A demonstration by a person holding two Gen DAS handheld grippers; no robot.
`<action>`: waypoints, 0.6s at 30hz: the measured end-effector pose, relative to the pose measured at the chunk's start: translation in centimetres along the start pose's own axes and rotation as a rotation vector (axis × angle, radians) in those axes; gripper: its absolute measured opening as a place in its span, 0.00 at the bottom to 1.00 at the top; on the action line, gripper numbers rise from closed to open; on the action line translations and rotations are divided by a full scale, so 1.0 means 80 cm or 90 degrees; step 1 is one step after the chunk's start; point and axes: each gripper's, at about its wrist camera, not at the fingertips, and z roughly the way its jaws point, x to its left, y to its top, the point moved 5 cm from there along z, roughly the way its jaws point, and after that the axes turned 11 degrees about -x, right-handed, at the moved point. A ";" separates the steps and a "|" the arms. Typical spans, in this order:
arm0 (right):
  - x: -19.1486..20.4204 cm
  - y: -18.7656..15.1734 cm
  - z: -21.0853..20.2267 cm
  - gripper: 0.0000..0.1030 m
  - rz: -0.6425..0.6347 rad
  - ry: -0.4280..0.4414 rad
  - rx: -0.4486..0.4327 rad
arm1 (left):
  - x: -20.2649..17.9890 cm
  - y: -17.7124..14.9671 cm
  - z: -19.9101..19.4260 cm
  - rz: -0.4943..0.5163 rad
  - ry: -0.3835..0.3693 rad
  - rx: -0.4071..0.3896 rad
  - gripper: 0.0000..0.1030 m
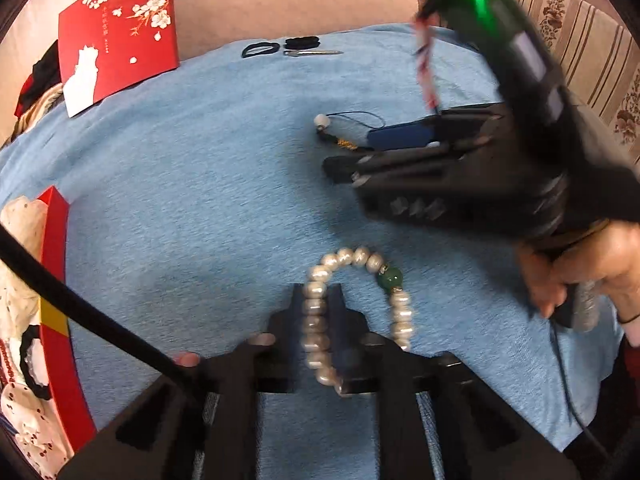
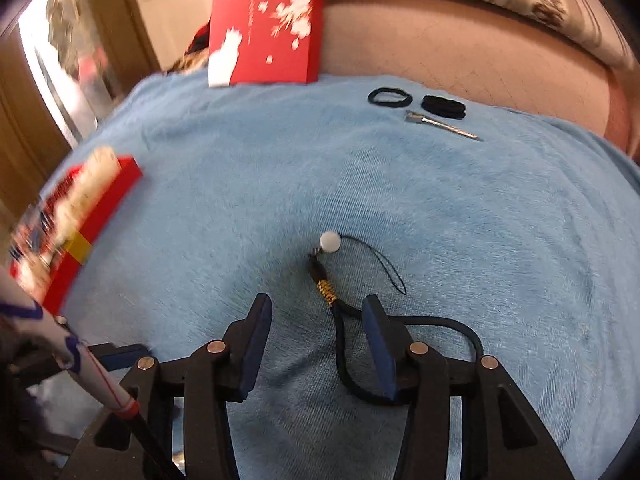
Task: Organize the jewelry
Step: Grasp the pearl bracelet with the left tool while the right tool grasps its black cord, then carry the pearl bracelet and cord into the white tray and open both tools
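A light blue towel (image 1: 200,168) is spread flat, seemingly as a soft work surface that keeps small pieces from rolling. What lies under it cannot be told.

The left tongs (image 1: 316,300) are closed on a pearl bracelet (image 1: 352,300). One side of the loop of pale beads runs between the two black fingers, while the other side, with a single green bead (image 1: 389,279), curves out to the right and rests on the towel. Holding one strand this way likely lets the whole loop be lifted without slipping.

The right tongs (image 2: 316,320) stand wide open and hold nothing. Between the blue-padded fingers lies a charm strap (image 2: 326,280): a white bead (image 2: 330,241) at its far end, a thin black cord loop beside it, a gold coil in the middle, and a thicker black cord loop curling under the right finger. The tongs appear lined up to close on the strap near the gold coil.

To the left, a red box (image 2: 100,208) sits open with patterned fabric inside, probably the place for the jewelry. Its red lid (image 1: 116,32) with white blossoms leans at the far edge. Near it lie two black hair ties (image 2: 390,98) and a metal clip (image 2: 440,125), well apart from both tongs.
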 end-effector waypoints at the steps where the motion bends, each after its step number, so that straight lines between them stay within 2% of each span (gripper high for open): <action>1: 0.004 -0.001 0.001 0.41 -0.019 -0.013 0.001 | 0.002 0.002 -0.001 -0.014 -0.008 0.000 0.09; 2: 0.008 -0.001 0.001 0.23 -0.031 -0.015 0.005 | 0.003 0.003 -0.003 -0.027 -0.017 0.001 0.09; 4: 0.011 0.000 -0.001 0.08 -0.024 -0.003 0.003 | 0.008 0.007 -0.009 -0.058 -0.038 -0.002 0.09; 5: 0.009 0.000 -0.002 0.04 -0.019 -0.006 0.002 | 0.011 0.010 -0.014 -0.069 -0.044 -0.008 0.09; 9: 0.002 0.002 -0.009 0.03 0.023 -0.005 -0.005 | 0.023 0.022 -0.046 -0.087 -0.054 -0.046 0.09; 15: 0.003 0.016 -0.054 0.03 0.106 0.024 -0.059 | 0.052 0.030 -0.097 -0.131 -0.070 -0.094 0.09; 18: 0.013 0.023 -0.077 0.03 0.128 0.039 -0.083 | 0.078 0.030 -0.122 -0.161 -0.062 -0.120 0.09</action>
